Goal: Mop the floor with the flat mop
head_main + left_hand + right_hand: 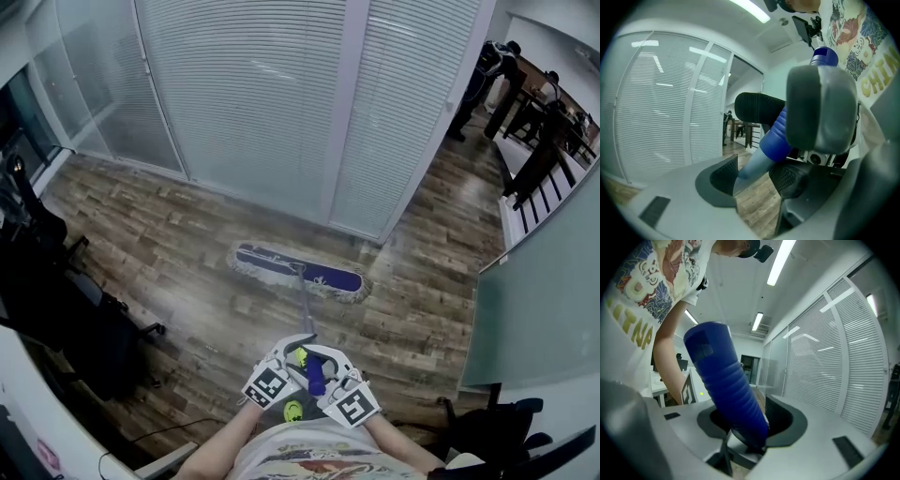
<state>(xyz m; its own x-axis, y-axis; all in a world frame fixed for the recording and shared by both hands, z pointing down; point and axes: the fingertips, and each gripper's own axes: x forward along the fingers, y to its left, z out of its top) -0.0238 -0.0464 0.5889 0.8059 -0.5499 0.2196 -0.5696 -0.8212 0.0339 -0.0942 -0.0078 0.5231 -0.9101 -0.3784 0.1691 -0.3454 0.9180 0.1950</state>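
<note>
The flat mop's blue head (298,270), fringed in white, lies flat on the wood floor (187,253) close to the blinds wall. Its grey pole (306,314) runs back to a blue ribbed grip (316,377) in front of my body. My left gripper (281,370) and right gripper (342,384) clamp that handle from either side, close together. In the left gripper view my left gripper (752,176) is shut where the blue grip (776,140) meets the grey pole. In the right gripper view my right gripper (750,423) is shut on the ribbed blue grip (726,380).
A wall of white blinds (253,94) stands just beyond the mop head. Black office chairs (84,328) crowd the left side, and a black chair or bag (497,431) sits at the lower right. A frosted panel (534,309) bounds the right. People stand by tables (487,75) far back right.
</note>
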